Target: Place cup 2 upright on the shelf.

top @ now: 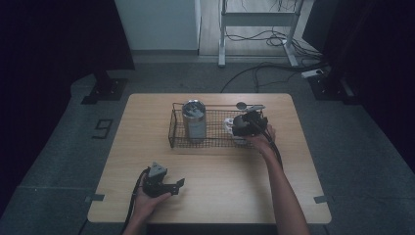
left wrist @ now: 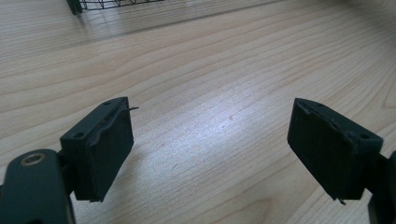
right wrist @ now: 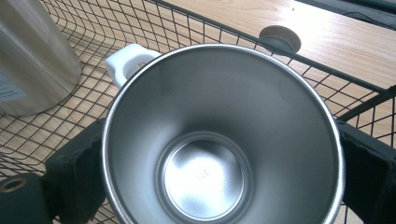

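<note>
A black wire basket [top: 176, 133] stands at the middle of the wooden table [top: 215, 196]. In its left half a tall steel tumbler [top: 194, 120] stands upright. Over the basket's right end my right gripper [top: 246, 125] is shut on a steel cup [right wrist: 205, 154], seen from above in the right gripper view, with a black pad [right wrist: 74, 172] pressed on each side of its wall. The cup is empty. A white object [right wrist: 123, 60] lies in the basket just behind it. My left gripper [top: 177, 185] rests near the table's front edge, open, with bare wood between its pads [left wrist: 105, 149].
A small round knob-like piece [top: 241, 105] lies on the table just beyond the basket's far right corner. In the left gripper view the basket's near corner [left wrist: 107, 3] shows at the top edge. Cables and a desk frame [top: 259, 29] stand on the floor behind the table.
</note>
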Tool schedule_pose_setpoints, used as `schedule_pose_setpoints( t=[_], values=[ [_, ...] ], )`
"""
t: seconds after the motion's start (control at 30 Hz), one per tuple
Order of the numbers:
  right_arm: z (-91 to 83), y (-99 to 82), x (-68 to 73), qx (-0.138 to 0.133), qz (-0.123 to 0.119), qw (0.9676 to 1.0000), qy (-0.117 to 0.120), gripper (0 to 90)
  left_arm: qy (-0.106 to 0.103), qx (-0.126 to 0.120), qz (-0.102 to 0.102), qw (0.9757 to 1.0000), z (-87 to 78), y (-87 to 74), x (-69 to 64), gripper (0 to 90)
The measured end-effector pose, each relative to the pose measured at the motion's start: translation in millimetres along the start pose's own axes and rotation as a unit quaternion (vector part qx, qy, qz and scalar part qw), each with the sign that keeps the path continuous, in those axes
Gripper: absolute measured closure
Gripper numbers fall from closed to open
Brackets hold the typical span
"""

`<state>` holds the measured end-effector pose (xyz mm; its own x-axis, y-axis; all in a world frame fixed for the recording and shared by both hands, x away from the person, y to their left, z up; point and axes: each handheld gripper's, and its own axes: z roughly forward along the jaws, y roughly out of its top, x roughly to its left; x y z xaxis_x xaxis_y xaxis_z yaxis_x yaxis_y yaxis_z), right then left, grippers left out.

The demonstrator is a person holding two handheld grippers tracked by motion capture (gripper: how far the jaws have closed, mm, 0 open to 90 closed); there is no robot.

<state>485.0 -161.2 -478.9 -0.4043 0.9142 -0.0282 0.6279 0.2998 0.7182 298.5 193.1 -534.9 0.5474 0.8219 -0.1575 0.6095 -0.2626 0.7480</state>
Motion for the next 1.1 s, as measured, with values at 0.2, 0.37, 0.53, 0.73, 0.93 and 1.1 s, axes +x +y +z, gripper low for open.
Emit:
schedule_pose_setpoints(
  t=[0.2, 0.37, 0.53, 0.73, 0.93, 1.1],
  values=[
    [-3.6, -1.2, 0.4, -0.015, 0.001, 0.9999, 0.006, 0.8, -0.001, -0.002, 0.0, 1.0, 0.2, -0.2, -0.4, 14.5],
    [-10.0, -0.7, 0.4, -0.045, 0.009, 0.9989, 0.005, 0.0, -0.003, -0.001, -0.004, 1.0, 0.6, 0.0, -0.7, 14.5],
    [-17.7, 1.6, 1.6, -0.064, 0.009, 0.9979, 0.002, 0.0, -0.002, -0.001, -0.005, 1.0, 0.2, 0.2, -0.3, 14.5],
    [-26.5, 2.2, 2.9, -0.074, 0.006, 0.9973, 0.0, 0.0, -0.003, -0.001, -0.006, 1.0, 0.5, 0.4, -1.1, 14.6],
    [-37.9, 0.2, 3.3, -0.093, 0.004, 0.9957, 0.001, 0.0, -0.002, 0.0, -0.004, 1.0, 0.8, 0.3, -1.9, 14.5],
    [-45.2, -5.6, 1.6, -0.102, 0.006, 0.9947, 0.004, 0.0, 0.0, 0.001, -0.004, 1.0, 0.6, 0.3, -1.3, 14.6]
  ],
)
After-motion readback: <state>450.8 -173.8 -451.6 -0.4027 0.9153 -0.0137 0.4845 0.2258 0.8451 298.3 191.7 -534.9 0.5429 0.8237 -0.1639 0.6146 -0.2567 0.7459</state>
